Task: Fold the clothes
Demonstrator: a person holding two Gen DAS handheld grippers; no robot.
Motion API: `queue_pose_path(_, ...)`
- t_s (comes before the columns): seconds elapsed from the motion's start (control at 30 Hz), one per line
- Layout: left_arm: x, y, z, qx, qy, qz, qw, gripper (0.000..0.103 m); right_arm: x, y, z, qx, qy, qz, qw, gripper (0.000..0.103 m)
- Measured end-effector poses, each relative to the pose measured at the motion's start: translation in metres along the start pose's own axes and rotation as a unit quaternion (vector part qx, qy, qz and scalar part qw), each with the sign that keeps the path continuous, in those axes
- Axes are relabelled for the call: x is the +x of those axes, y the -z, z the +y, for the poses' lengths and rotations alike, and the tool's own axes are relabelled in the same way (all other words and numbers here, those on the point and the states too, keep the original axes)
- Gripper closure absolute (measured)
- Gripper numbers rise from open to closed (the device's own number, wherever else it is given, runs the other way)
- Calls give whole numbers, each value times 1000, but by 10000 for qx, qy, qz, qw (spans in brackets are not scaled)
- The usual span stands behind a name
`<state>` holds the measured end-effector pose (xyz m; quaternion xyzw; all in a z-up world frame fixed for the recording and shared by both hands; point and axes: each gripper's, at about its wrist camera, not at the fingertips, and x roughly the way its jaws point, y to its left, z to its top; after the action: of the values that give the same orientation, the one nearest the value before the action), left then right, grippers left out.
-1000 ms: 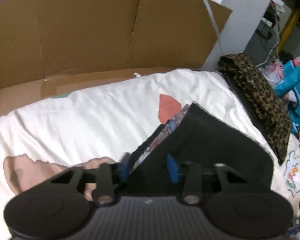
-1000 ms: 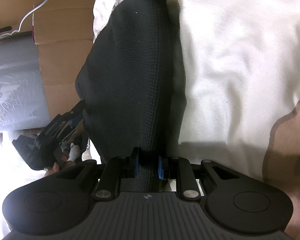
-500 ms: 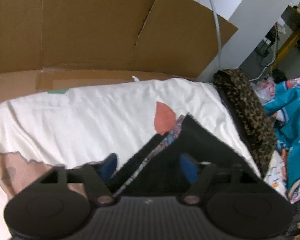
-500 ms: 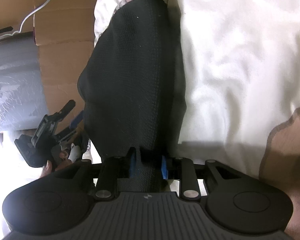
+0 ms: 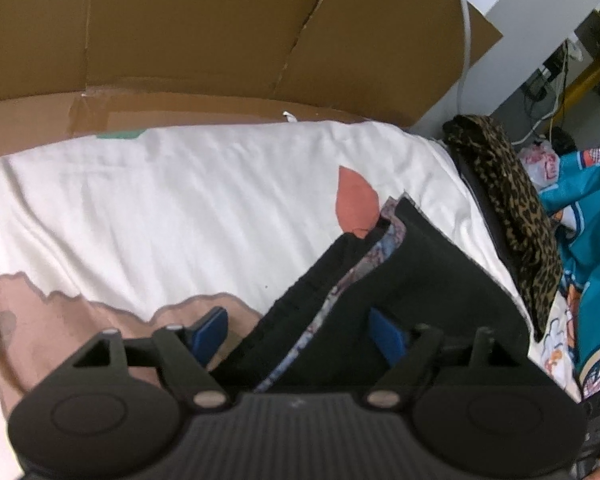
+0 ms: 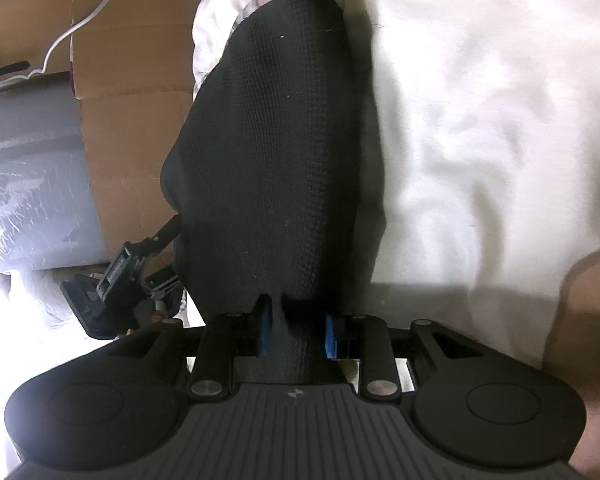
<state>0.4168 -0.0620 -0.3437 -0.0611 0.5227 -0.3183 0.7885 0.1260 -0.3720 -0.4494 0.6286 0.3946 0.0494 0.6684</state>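
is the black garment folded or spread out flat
Folded: the black garment lies doubled over on the sheet, its patterned inner lining showing along the layered edge.

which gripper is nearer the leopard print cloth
Left. The left gripper is over the black knit garment, beside the leopard print cloth; the right gripper view doesn't show it.

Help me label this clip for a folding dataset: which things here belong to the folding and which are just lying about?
In the job:
- black garment, patterned lining
- right gripper, shut on it
- left gripper, jaws just opened, garment between them
- white bedsheet, the work surface

Lying about:
- cardboard
- leopard-print cloth
- teal jersey
- white cable
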Motion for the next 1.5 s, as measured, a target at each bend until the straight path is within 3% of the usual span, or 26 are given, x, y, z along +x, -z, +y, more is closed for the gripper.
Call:
queue_pose_path(0.07,3,1,2,7,159,4,9999,39,1,0,0,-17,-16,-12,10000,76)
queue_pose_path(0.3,8,2,10,-73,344,5,9994,38,9,-1,0,-33,-62,-15,10000,76)
queue_pose_path(0.37,9,3,12,-104,408,11,9991,40,11,-1,3,-144,-71,78,9998,91)
queue_pose_path(0.47,9,4,15,-130,520,24,9986,47,9,-2,5,-234,-105,134,9996,95)
queue_pose_path(1.03,1,21,6,-353,546,266,9975,57,-8,-13,18,-515,-155,182,9984,97)
queue_pose_path(1.5,-15,59,-11,-439,530,503,9964,62,-28,-19,18,-659,196,281,9972,97)
